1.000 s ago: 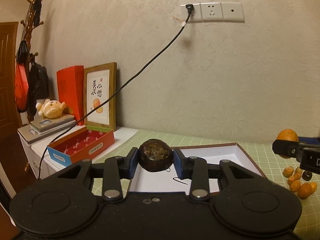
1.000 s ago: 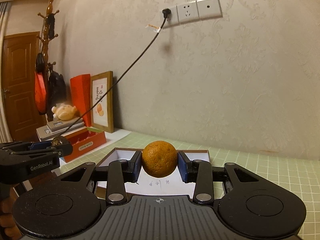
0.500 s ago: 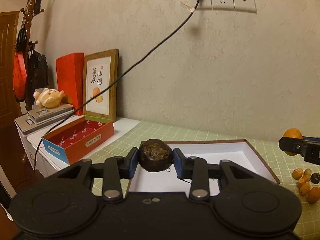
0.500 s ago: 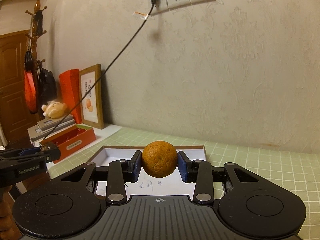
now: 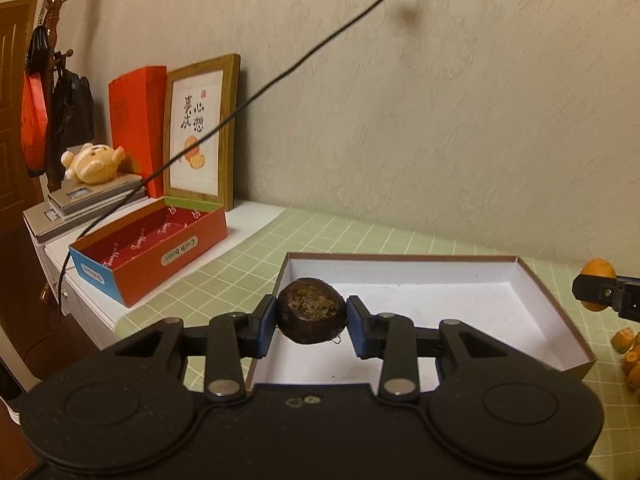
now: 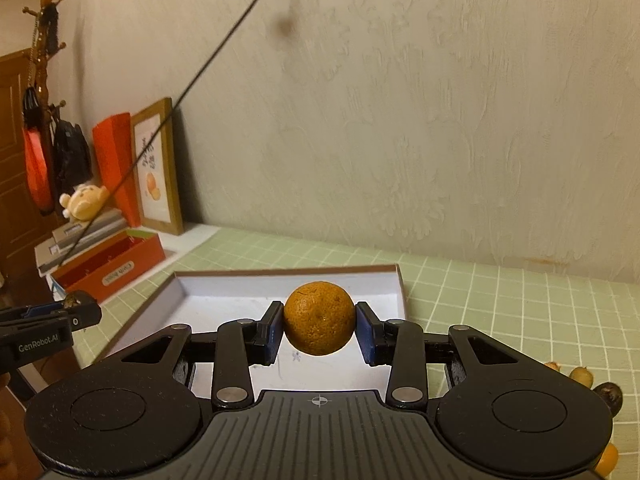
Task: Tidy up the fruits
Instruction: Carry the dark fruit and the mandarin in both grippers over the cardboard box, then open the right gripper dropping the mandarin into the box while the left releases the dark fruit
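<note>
So the left gripper (image 5: 312, 326) has its blue pads clamped on a dark brown fruit (image 5: 312, 317), kind of shriveled with a rough, crumbly-looking top, and it's held in the air over the near left corner of the shallow white-lined box (image 5: 516, 276). The right gripper (image 6: 319, 330) is doing the same thing with an orange fruit (image 6: 319, 318), pads pressed tight on both sides, hanging over the near end of that same box (image 6: 394, 280). The box itself sits open on the green grid mat (image 6: 500, 300) and, as far as the views show, there's no fruit lying inside, just a few small marks on the white bottom. In the left wrist view the tip of the right gripper pokes in at the right edge with the orange in it, and below that there's a little pile of small orange fruits (image 5: 628, 350) on the mat, outside the box. The right wrist view catches a few of them too, including a dark one, near its lower right corner. Further left there's an open red box (image 5: 160, 252) labelled "Cloth book", a framed picture (image 5: 200, 132) leaning on the wall, and a plush toy (image 5: 92, 162) on some stacked books.
</note>
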`<state>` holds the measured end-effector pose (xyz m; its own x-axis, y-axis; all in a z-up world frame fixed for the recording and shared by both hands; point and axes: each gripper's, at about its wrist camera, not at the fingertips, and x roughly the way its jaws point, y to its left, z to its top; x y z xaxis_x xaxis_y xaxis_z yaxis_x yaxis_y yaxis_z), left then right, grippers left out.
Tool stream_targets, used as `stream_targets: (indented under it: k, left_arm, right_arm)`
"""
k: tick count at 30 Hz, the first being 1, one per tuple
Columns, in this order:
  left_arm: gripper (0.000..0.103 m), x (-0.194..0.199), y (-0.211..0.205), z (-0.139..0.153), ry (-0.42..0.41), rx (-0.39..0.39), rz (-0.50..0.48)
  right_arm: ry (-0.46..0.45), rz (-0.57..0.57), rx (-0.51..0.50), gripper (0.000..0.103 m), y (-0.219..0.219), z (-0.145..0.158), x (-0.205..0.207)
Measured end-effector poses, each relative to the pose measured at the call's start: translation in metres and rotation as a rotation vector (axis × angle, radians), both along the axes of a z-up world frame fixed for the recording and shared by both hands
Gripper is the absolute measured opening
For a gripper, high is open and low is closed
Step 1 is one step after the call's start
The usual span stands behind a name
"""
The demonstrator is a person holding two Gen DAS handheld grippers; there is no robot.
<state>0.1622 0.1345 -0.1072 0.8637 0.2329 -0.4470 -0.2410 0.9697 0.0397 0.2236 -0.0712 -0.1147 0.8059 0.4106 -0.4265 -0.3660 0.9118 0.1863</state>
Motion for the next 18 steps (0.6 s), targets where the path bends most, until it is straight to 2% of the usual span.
stream_targets:
  k: [15, 16, 17, 18]
  left_arm:
    - [0.031, 0.025, 0.006, -0.014, 0.058, -0.012, 0.023]
    - [0.052, 0.026, 0.007, -0.014, 0.062, -0.019, 0.025]
    - [0.091, 0.029, 0.006, -0.013, 0.074, -0.015, 0.040]
    - [0.095, 0.030, 0.005, -0.013, 0.080, -0.001, 0.070]
  right_arm:
    - [0.073, -0.049, -0.009, 0.039, 0.000, -0.018, 0.028]
    - [0.084, -0.045, -0.015, 0.041, 0.002, -0.019, 0.031]
    - [0.091, -0.056, -0.021, 0.072, 0.002, -0.020, 0.032]
    - [0.084, -0.070, -0.014, 0.102, 0.002, -0.020, 0.032]
